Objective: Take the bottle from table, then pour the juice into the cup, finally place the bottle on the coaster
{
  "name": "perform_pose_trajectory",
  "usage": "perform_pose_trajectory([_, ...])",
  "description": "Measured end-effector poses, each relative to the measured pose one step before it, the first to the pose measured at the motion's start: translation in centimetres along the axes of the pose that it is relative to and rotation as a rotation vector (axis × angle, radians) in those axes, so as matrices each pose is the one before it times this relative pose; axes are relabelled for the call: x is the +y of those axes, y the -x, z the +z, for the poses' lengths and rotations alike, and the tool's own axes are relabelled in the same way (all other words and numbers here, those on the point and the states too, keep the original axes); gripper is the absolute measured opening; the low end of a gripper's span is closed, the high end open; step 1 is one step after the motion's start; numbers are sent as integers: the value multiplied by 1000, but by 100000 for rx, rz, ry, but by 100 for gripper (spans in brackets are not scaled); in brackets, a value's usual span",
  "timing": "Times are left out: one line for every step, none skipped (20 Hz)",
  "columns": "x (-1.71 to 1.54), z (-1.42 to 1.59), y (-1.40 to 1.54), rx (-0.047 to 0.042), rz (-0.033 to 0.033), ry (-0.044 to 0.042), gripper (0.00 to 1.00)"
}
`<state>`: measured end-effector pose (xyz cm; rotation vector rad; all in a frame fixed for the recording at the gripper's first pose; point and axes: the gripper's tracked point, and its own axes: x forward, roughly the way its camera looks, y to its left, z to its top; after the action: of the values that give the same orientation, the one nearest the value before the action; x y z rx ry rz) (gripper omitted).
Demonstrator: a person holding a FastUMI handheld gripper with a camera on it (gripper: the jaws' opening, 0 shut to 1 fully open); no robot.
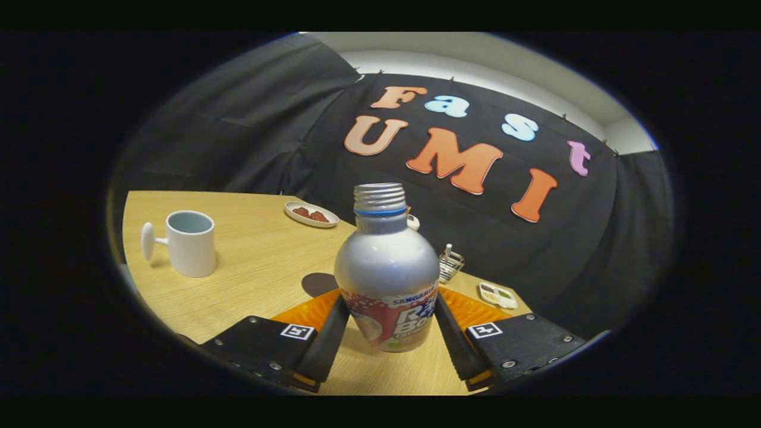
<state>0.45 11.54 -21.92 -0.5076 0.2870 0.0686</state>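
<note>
My gripper (389,333) closing on one bottle (387,273), both fingers (326,342) pressing its labelled lower body, jaws spread just to bottle's width. Bottle standing upright, uncapped, its base looking slightly off table (250,279). One dark round coaster (318,284) just beyond my left finger, partly hidden by bottle. One white cup (190,242) sitting toward table's left edge. One plate (311,214) at far edge, contents unclear. Small wire rack (450,263) and flat dish (498,295) sitting right of bottle, details too small for me.

The gripper (387,324) grips the uncapped bottle (386,261) with its 2 fingers — white cup (190,242) beyond on the table (261,267).
</note>
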Motion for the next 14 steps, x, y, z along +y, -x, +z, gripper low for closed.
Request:
perform_pose_trajectory([129, 440, -350, -1106, -850, 3881, 79])
perform_pose_trajectory([287, 638, -176, -1019, -690, 3663, 78])
perform_pose_trajectory([216, 355, -250, -732, -664, 3630, 79])
perform_pose_trajectory([344, 469, -185, -751, -421, 3204, 79])
perform_pose_trajectory([221, 366, -231, -464, -466, 3153, 79])
perform_pose_trajectory([217, 163, -250, -473, -508, 3164, 79])
perform_pose_trajectory([105, 175, -194, -80, -652, 3344, 79])
perform_pose_trajectory([266, 317, -153, -335, -686, 3394, 79])
perform_pose_trajectory([179, 385, -74, -443, -678, 3561, 79])
perform_pose_trajectory([150, 371, -105, -417, -558, 3359, 79])
perform_pose_trajectory([100, 296, -353, -354, -420, 3337, 79])
perform_pose_trajectory([299, 399, 29, -586, -173, 3232, 78])
perform_pose_trajectory([420, 334, 128, -241, 755, 3281, 79])
perform_pose_trajectory([311, 293, 7, -698, 252, 3153, 78])
